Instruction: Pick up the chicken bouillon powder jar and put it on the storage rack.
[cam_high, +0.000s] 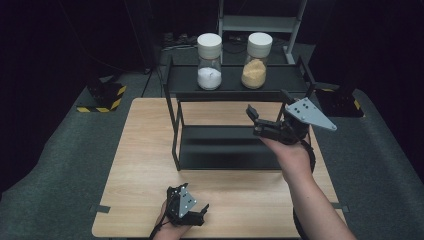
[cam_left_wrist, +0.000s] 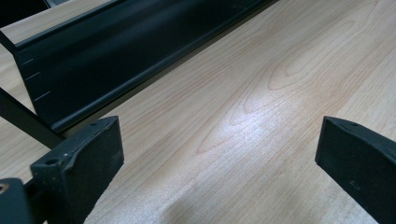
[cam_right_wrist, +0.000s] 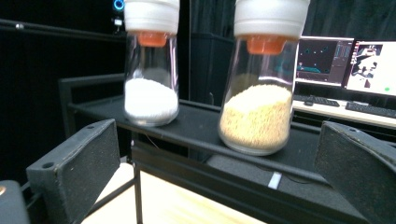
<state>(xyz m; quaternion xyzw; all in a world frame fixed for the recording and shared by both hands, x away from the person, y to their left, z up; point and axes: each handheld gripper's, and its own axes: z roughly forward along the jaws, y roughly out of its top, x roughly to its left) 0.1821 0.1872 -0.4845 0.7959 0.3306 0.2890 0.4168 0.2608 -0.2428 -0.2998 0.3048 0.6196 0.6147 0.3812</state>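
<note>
A: Jar of tan granules (cam_high: 255, 67) status?
B: Upright on top shelf of the black rack (cam_high: 225, 150), far side of the bench (cam_high: 145, 150). White cap, touching nothing but the shelf.
A: Near to far, go.
B: Left tool (cam_high: 192, 212) low at the near bench edge, jaws wide apart, holding nothing. Its own view: bare wood between the jaws, rack base rail beyond.
A: Right tool (cam_high: 255, 122)?
B: Raised in front of the rack, below top-shelf height, jaws spread, nothing gripped. Pointed at the tan jar (cam_right_wrist: 258, 100), apart from it.
A: Anything beside it?
B: Jar of white powder (cam_high: 209, 62) left of it on the same shelf, well apart. Monitors (cam_right_wrist: 348, 60) behind.
</note>
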